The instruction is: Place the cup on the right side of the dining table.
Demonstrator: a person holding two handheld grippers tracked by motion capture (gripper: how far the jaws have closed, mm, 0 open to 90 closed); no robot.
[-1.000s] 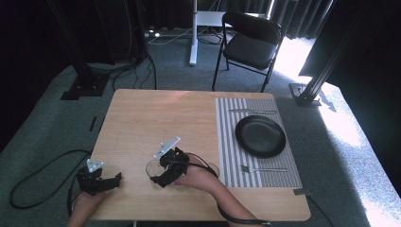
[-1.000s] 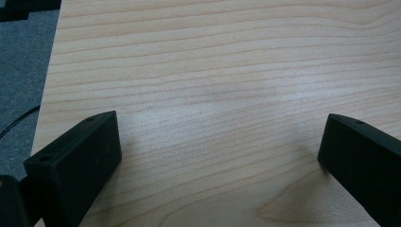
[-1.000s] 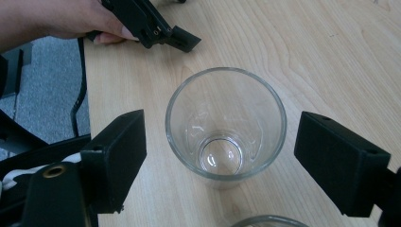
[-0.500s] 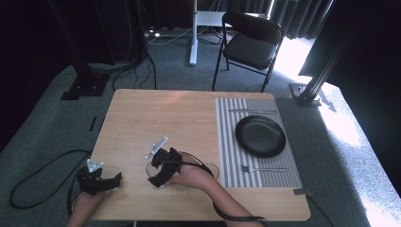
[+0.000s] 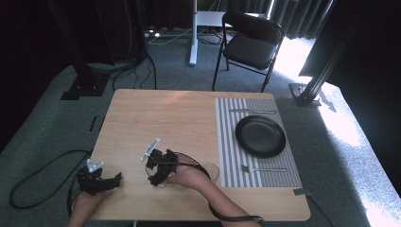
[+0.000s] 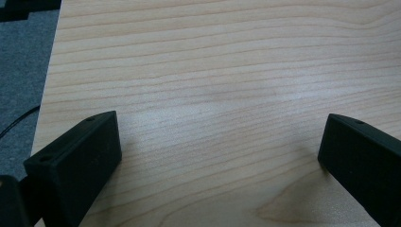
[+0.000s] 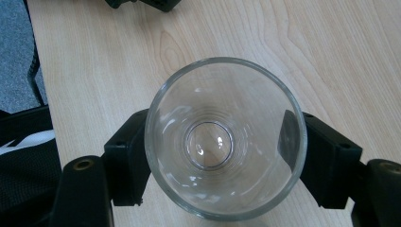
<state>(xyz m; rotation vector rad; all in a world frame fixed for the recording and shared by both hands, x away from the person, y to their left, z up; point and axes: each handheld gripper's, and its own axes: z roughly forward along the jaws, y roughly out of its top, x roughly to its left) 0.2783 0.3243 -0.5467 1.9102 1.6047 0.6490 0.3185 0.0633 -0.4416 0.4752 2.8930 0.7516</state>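
We see the right gripper [image 7: 222, 146] clamped on a clear glass [image 7: 225, 137], one jaw on each side of its wall, over the near middle of the wooden table [image 5: 161, 113]; the left gripper [image 6: 222, 156] rests at the table's near left corner, jaws wide apart over bare wood; at the right, a black plate [image 5: 260, 136] sits on a striped placemat [image 5: 227, 137], a fork [image 5: 262, 168] just near of it.

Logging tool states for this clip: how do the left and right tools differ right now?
The left tool is open over bare table at its near left corner; the right tool is shut on a clear glass, seen from above, nearer the middle. Both have black jaws and sit low over the table.
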